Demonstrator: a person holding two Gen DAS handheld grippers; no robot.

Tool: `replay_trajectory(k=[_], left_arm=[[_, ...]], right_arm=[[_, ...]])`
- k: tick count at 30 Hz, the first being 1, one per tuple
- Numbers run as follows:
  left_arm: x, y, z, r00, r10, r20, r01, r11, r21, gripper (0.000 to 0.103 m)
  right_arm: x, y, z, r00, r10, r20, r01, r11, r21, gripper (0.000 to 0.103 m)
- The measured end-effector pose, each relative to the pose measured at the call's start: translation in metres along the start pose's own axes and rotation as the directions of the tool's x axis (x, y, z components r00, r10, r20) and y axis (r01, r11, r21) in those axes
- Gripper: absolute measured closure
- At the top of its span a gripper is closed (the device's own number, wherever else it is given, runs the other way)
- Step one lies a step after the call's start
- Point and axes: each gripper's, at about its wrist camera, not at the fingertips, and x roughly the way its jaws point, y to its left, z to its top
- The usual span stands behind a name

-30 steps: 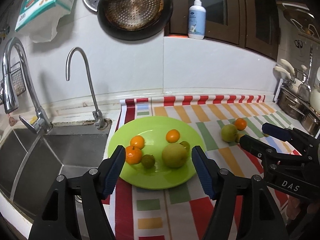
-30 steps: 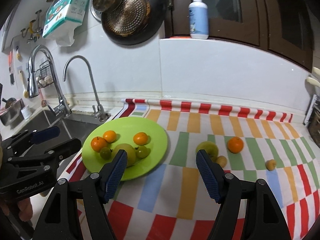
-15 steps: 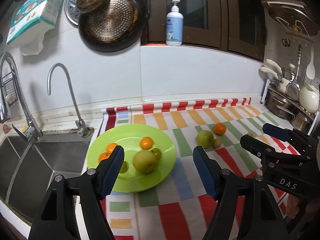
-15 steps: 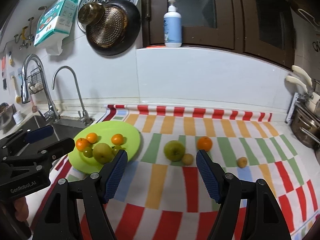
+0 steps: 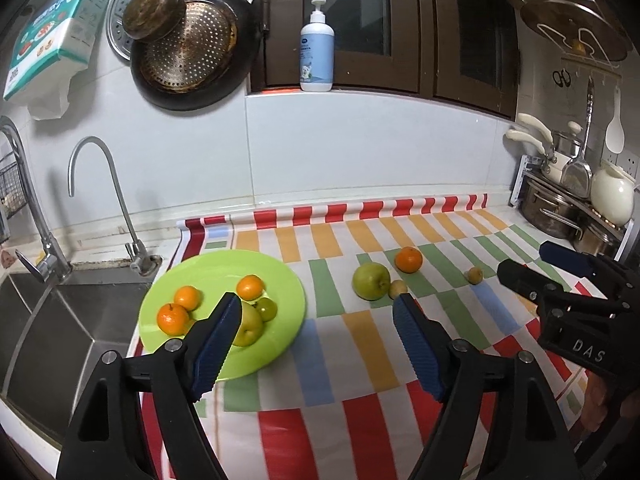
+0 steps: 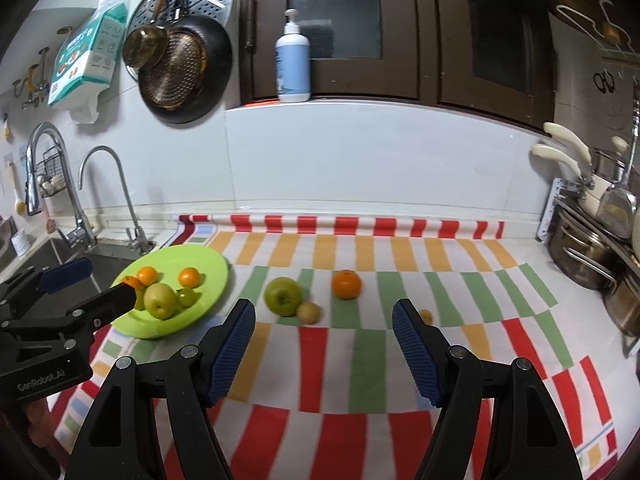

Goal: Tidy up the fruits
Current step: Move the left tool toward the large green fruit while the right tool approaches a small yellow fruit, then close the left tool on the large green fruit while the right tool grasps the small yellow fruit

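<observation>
Striped cloth (image 6: 360, 344) covers the counter beside a steel sink (image 5: 48, 320); both hand-held grippers released.

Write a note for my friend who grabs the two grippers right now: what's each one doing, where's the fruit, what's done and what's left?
Left gripper: open, empty, jaws just widened.
Right gripper: open, empty.
Green plate: three oranges, a big yellow-green fruit and a small green fruit already on it.
Striped cloth: green apple, orange and two small yellowish fruits lie loose.
Left: probably move those four onto the plate.
</observation>
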Motion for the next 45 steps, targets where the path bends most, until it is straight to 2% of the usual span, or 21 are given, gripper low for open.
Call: replay_trajectory(k=[18, 31, 45], left_arm=[[0.033, -0.024, 0.002, 0.999, 0.019, -0.045, -0.020, 1.000, -0.003, 0.025], [0.080, -0.028, 0.008, 0.994, 0.006, -0.113, -0.006, 1.000, 0.002, 0.025], [0.142, -0.042, 0.011, 0.982, -0.039, -0.184, 0.044, 0.999, 0.021, 0.025]], right_arm=[[0.018, -0.044, -0.007, 0.998, -0.040, -0.038, 0.042, 0.998, 0.039, 0.031], [0.063, -0.062, -0.014, 0.991, -0.059, -0.123, 0.070, 0.993, 0.090, 0.031], [0.114, -0.084, -0.027, 0.974, -0.073, -0.215, 0.104, 0.985, 0.137, 0.031]])
